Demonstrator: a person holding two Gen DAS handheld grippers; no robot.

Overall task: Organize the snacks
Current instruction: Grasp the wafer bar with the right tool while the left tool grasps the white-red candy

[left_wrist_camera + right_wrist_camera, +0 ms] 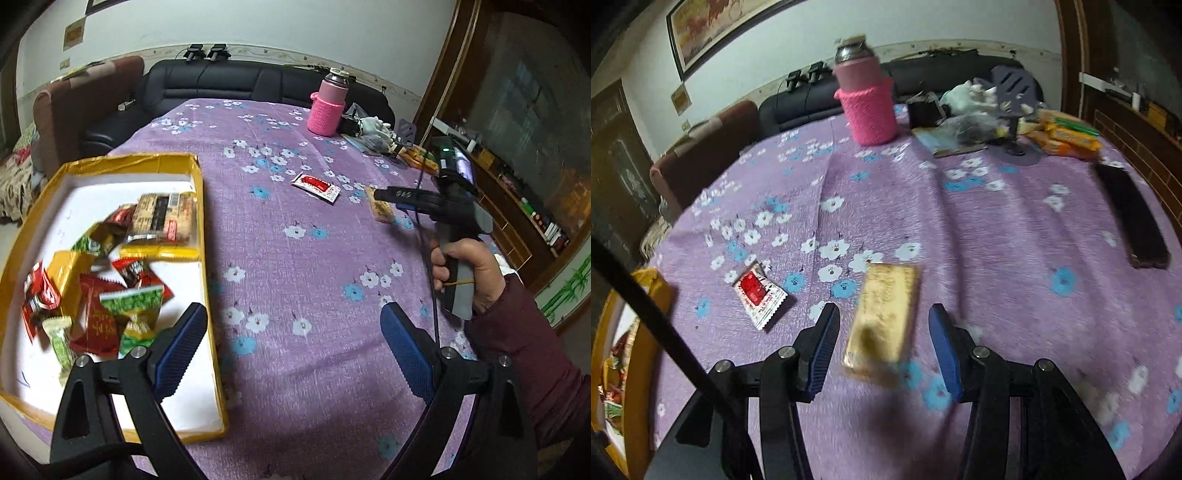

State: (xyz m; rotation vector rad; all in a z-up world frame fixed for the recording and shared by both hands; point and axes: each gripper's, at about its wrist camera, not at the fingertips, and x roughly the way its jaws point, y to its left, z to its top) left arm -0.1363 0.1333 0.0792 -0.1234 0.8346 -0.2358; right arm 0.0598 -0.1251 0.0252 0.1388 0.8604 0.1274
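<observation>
A yellow-rimmed box [201, 206] on the purple flowered tablecloth holds several wrapped snacks [110, 295]. My left gripper [293, 343] is open and empty, hovering beside the box's right wall. A red and white sachet [316, 183] [761, 297] lies loose on the cloth. A tan biscuit bar [884, 319] [380, 210] lies just ahead of my open right gripper [882, 343], between its fingers, not gripped. The right gripper also shows in the left wrist view [380, 194], above the bar.
A pink-sleeved bottle [868, 99] stands at the far side. Clutter and orange biscuit packs [1067, 138] lie at the back right. A dark flat case [1130, 218] lies at the right edge. A black sofa [236, 81] stands beyond the table.
</observation>
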